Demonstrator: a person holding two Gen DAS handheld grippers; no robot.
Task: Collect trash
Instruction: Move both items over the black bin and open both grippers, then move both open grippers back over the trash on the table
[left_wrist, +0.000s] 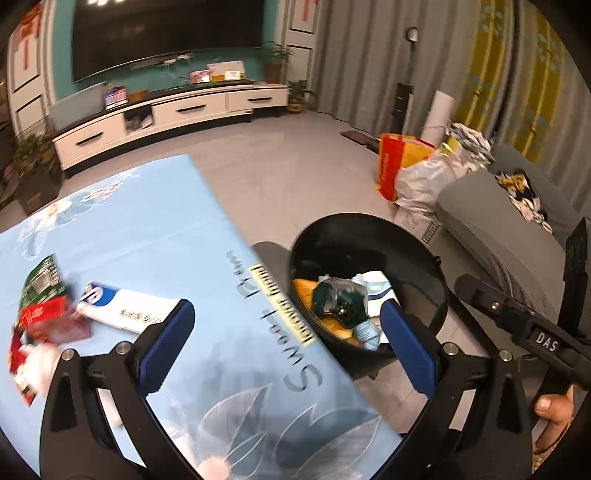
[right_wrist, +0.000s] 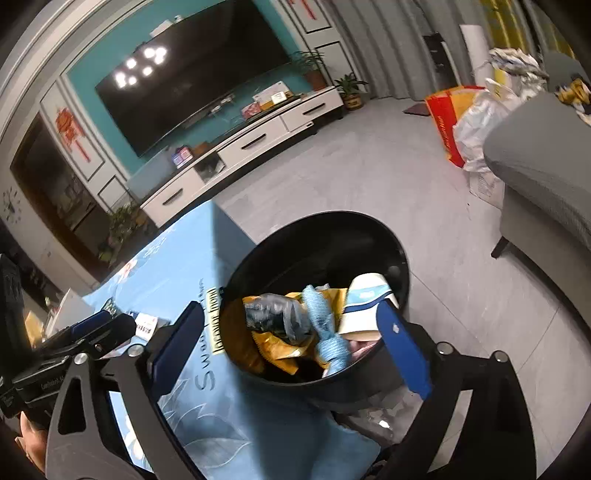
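Hovering over blue-clothed counter, left tongs spread wide, holding nothing. Right tongs also wide open, empty, over black bin at frame centre. Bin sits on floor beside counter edge, holds yellow wrapper, blue rope, paper cup. Remaining trash at left of left view on counter: white box, red packet, green packet.

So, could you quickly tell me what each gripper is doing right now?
Left gripper: open, holding nothing.
Right gripper: open, holding nothing, over the bin.
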